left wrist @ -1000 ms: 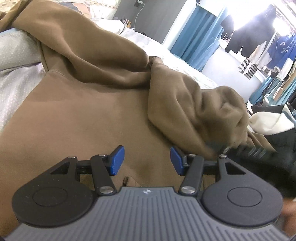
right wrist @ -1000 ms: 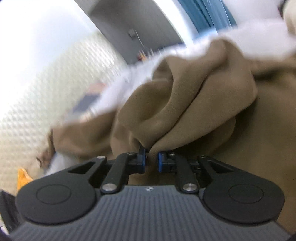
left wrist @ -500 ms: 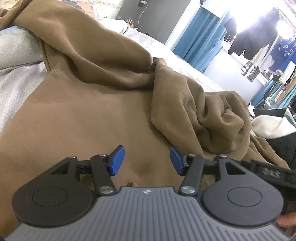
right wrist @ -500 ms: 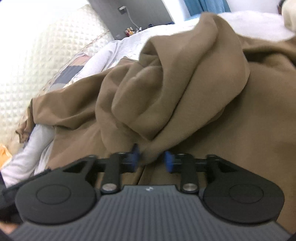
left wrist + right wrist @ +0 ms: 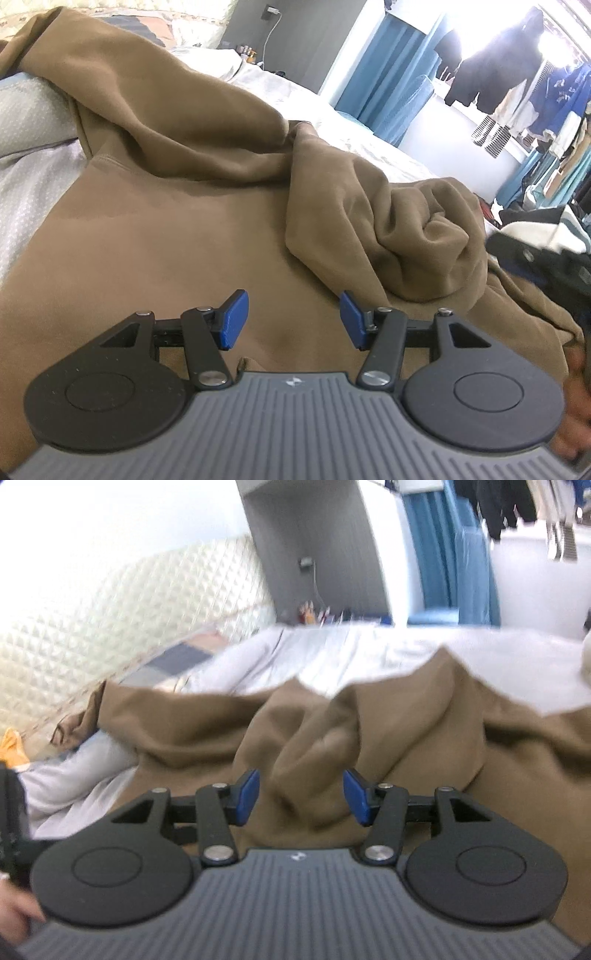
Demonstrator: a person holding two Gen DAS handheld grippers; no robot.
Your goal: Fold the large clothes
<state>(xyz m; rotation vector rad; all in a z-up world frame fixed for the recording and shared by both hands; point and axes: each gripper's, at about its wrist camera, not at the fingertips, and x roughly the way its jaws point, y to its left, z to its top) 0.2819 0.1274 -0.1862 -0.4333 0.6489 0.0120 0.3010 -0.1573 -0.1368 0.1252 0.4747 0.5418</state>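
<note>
Hoodie (image 5: 155,266) sprawls across the bed (image 5: 369,653), both grippers (left (image 5: 293,319), right (image 5: 301,797)) half-open and empty above it, so that bunched sleeve (image 5: 406,236) could get folded in crooked.

A bed (image 5: 332,122) with a pale, lightly wrinkled sheet carries everything here. Spread across most of it lies a large brown garment (image 5: 166,236), its flat body smooth toward the near side. One sleeve (image 5: 177,99) runs back across the garment toward the head of the bed, and a second bunched, crumpled part (image 5: 406,229) sits piled on the flat body to the right. At the left edge a grey dotted pillow (image 5: 26,110) rests on the sheet, partly under the brown cloth. In the right wrist view the far edge of the garment (image 5: 406,716) rises in two peaks against the white sheet (image 5: 351,650). A quilted headboard (image 5: 129,605) stands behind the bed.
</note>
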